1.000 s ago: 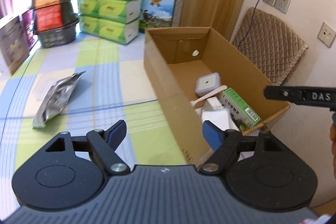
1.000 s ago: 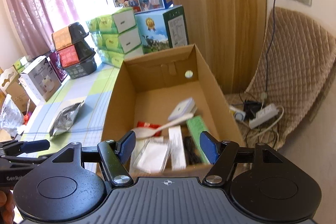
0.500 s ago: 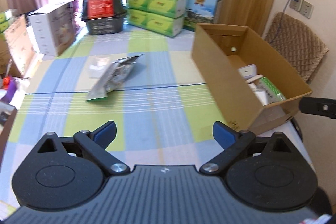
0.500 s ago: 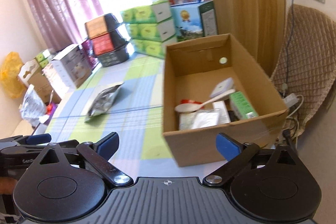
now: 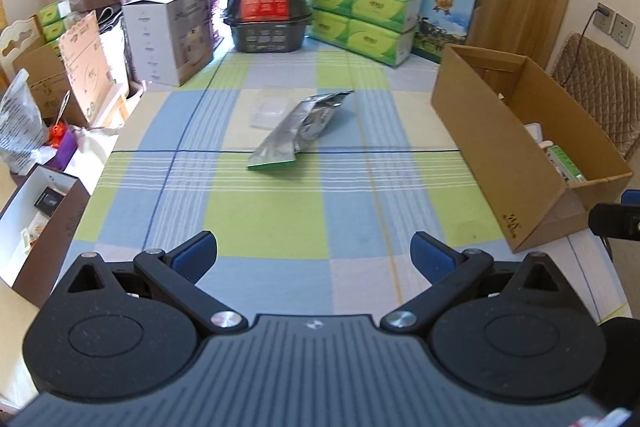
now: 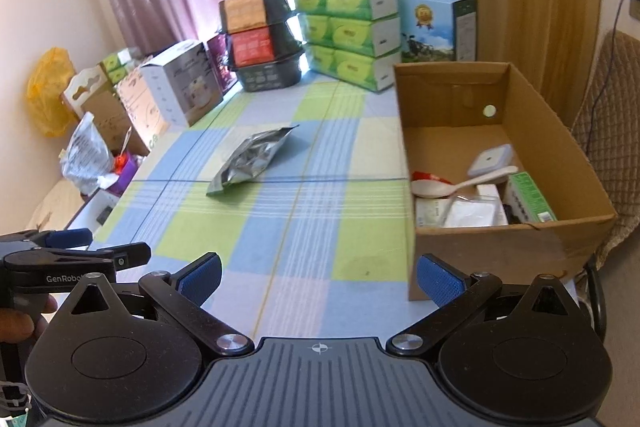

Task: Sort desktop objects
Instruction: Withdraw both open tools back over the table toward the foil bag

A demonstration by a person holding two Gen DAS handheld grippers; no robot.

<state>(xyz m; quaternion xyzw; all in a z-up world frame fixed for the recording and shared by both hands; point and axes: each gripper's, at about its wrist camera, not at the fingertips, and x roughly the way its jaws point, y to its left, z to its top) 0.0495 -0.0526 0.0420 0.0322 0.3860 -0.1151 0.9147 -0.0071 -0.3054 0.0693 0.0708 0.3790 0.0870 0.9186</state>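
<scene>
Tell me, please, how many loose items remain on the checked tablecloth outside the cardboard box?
2: a silver foil pouch mid-table, and a clear plastic packet beside its far-left edge, partly beneath it. Others may be hidden.

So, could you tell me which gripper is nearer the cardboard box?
Right. The right gripper is just before the cardboard box's near corner; the left gripper sits further left.

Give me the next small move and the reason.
Probably reach the left gripper forward to the foil pouch. It lies loose on the tablecloth, outside the box that holds the other items, and both grippers are open and empty.
</scene>
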